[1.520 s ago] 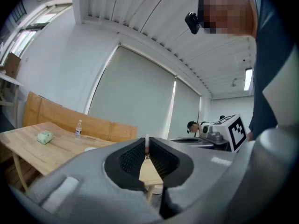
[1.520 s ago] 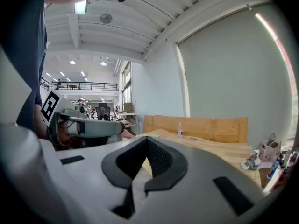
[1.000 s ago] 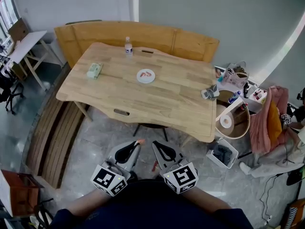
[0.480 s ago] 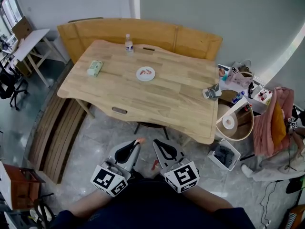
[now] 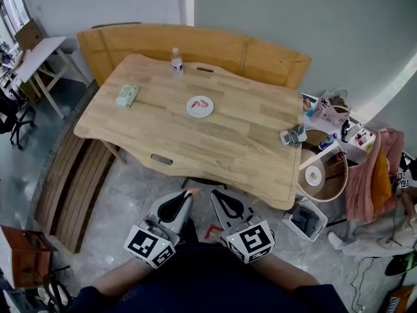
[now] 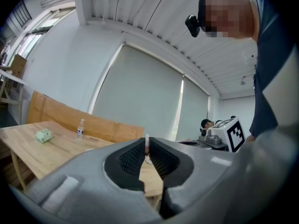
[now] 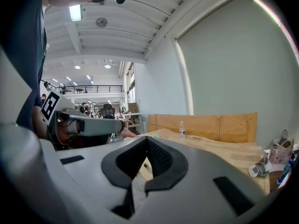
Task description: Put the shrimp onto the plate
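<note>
You hold the grey left gripper [image 5: 187,196] low and near, short of the near edge of the pale wooden table [image 5: 215,142]. Its jaws pinch a small pink shrimp [image 6: 147,144]. Your grey right gripper [image 5: 215,197] sits just beside it on the right, jaws pressed together with nothing between them. The round white plate [image 5: 192,110] lies well apart, mid-table, and a second pink shrimp [image 5: 202,102] rests on it.
</note>
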`<control>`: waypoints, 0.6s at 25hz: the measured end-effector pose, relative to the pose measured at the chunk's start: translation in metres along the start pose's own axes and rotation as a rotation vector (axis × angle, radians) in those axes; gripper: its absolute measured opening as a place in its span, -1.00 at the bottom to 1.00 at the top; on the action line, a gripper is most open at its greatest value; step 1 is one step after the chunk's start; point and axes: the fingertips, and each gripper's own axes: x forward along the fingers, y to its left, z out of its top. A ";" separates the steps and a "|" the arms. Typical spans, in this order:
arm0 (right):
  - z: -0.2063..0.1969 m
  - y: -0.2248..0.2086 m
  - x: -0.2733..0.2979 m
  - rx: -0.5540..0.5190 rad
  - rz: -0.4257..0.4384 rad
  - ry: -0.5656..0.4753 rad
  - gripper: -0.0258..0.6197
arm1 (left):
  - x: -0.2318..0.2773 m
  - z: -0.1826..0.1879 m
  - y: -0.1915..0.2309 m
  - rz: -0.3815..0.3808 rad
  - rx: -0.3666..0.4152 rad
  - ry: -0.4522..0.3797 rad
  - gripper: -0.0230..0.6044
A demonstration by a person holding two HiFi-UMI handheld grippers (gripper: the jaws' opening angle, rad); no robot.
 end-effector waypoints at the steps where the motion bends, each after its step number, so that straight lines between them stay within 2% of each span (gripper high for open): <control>1: 0.001 -0.005 0.009 -0.001 -0.003 0.000 -0.89 | 0.007 0.002 0.008 -0.006 0.000 0.000 -0.82; 7: 0.015 -0.033 0.074 0.002 -0.011 -0.002 -0.89 | 0.052 0.019 0.072 -0.049 -0.010 0.012 -0.82; 15: 0.035 -0.072 0.155 0.013 -0.091 0.010 -0.89 | 0.106 0.046 0.152 -0.136 -0.027 0.011 -0.82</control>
